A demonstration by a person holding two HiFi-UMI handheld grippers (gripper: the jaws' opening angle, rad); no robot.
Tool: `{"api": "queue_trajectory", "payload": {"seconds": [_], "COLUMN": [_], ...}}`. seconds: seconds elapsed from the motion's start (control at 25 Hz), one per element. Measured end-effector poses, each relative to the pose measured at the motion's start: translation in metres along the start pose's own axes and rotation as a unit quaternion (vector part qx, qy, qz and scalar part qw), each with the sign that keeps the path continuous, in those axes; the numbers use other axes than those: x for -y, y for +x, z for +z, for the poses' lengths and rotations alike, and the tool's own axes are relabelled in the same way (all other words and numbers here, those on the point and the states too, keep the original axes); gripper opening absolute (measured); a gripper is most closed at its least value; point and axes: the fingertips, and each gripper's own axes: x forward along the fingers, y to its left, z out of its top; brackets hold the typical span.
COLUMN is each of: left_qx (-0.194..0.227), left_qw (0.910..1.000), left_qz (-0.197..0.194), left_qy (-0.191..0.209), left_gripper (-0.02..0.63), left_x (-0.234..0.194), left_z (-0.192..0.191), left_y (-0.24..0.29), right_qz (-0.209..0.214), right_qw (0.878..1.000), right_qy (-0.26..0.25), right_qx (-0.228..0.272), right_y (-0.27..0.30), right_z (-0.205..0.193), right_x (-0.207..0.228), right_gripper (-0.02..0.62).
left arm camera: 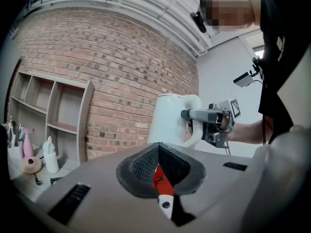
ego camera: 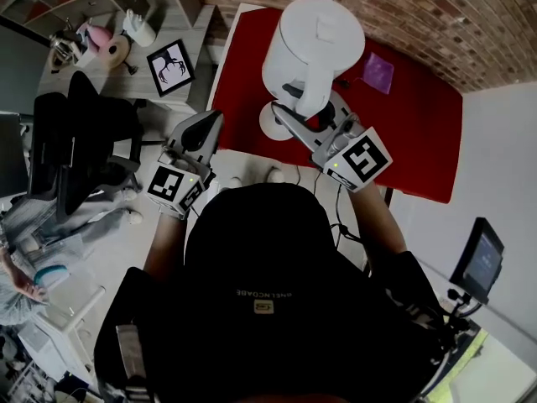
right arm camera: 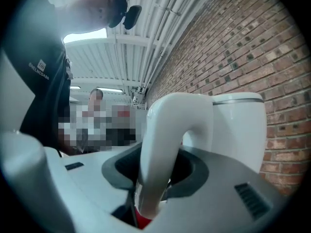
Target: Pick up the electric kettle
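Red bench (ego camera: 419, 124) against a brick wall (ego camera: 403, 7). Entry, right claw (right arm camera: 155, 178): jaws partway closed, clamped on the handle (right arm camera: 167, 140) of the electric kettle (ego camera: 310, 44). Entry, left claw (left arm camera: 158, 152): jaws together, nothing between them, held level off to one side. Kettle: white, upright, long axis vertical, handle toward the person, spout side apparently toward the wall. It hangs from the right claw above its round base (ego camera: 270, 124), seemingly clear of it. Step in hand: the lift, judged nearly complete. Next move calls for a steady clamp and a plumb carry, as the body's weight sits forward of the handle.
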Motion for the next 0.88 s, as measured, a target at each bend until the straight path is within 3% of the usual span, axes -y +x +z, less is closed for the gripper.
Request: {"api": "queue_trajectory", "payload": {"seconds": [0.88], "left_qx": [0.001], "left_qw": [0.9991], "left_qz": [-0.042], "left_qy": [0.01], "left_gripper": [0.006], "left_x": [0.022], "left_z": [0.007], "left_y": [0.026], "right_qz": [-0.042], "right_qw": [0.999], "right_qy": [-0.018], "right_qx": [0.011], "right_y": [-0.032], "right_z": [0.013], "right_x": [-0.004], "right_gripper": [0.132]}}
